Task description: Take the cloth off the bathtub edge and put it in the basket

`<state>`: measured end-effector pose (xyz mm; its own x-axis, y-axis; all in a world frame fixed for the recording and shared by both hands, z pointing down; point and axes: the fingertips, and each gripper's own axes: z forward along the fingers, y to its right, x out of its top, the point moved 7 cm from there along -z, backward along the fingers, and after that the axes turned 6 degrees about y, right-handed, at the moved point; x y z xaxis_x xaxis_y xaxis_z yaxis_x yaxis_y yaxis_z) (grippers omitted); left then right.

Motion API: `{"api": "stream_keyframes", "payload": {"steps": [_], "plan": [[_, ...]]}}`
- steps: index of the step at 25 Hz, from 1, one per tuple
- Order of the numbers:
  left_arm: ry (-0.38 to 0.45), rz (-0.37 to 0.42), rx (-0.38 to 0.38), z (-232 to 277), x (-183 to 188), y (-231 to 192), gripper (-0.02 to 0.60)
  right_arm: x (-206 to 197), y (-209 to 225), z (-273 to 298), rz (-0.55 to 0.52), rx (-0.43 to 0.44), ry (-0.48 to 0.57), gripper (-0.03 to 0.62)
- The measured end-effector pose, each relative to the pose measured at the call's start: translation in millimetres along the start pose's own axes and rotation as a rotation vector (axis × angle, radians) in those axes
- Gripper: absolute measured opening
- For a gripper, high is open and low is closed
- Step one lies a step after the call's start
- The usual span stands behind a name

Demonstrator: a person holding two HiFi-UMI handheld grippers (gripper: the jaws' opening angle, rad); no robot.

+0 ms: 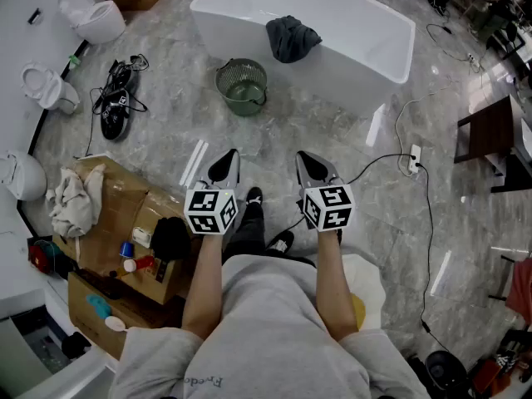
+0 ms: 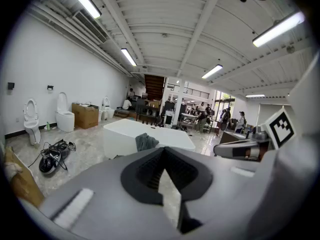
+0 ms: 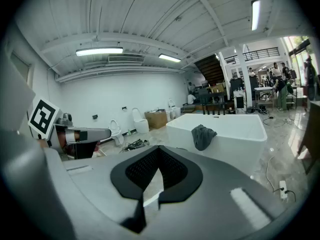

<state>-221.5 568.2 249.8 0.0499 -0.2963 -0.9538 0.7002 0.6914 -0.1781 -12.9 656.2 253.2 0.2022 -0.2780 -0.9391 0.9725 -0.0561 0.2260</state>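
Observation:
A dark grey cloth [image 1: 291, 38] hangs over the near edge of the white bathtub [image 1: 366, 52] at the top of the head view. On the floor just in front of the tub stands a green basket [image 1: 242, 86]. My left gripper [image 1: 230, 158] and right gripper [image 1: 304, 160] are held side by side well short of both, jaws shut and empty, pointing toward the tub. The left gripper view has its shut gripper [image 2: 163, 151] below the cloth [image 2: 145, 142]. In the right gripper view the cloth [image 3: 202, 135] lies beyond the shut gripper [image 3: 159, 150].
Cardboard boxes [image 1: 125, 214] with a rag and small items sit at my left. White toilets [image 1: 93, 17] line the left wall, with tangled cables [image 1: 116, 98] nearby. A power strip [image 1: 413, 158] and cord lie at right, beside a dark table [image 1: 495, 135].

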Motion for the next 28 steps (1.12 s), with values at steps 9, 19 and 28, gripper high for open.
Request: {"api": "stream_keyframes", "payload": {"steps": [9,19,28], "plan": [[0.049,0.005,-0.062,56.2,28.0,-40.0,0.057,25.8,13.6,57.4,-0.019,-0.03,0.002,0.0],[0.06,-0.081,-0.091,130.8,54.8,-108.2,0.055,58.1,33.0,129.8,0.019,-0.07,0.012,0.0],[0.031,-0.144,-0.125,166.3,59.2,-160.1,0.057,63.4,30.5,179.1,0.057,-0.083,0.012,0.0]]}}
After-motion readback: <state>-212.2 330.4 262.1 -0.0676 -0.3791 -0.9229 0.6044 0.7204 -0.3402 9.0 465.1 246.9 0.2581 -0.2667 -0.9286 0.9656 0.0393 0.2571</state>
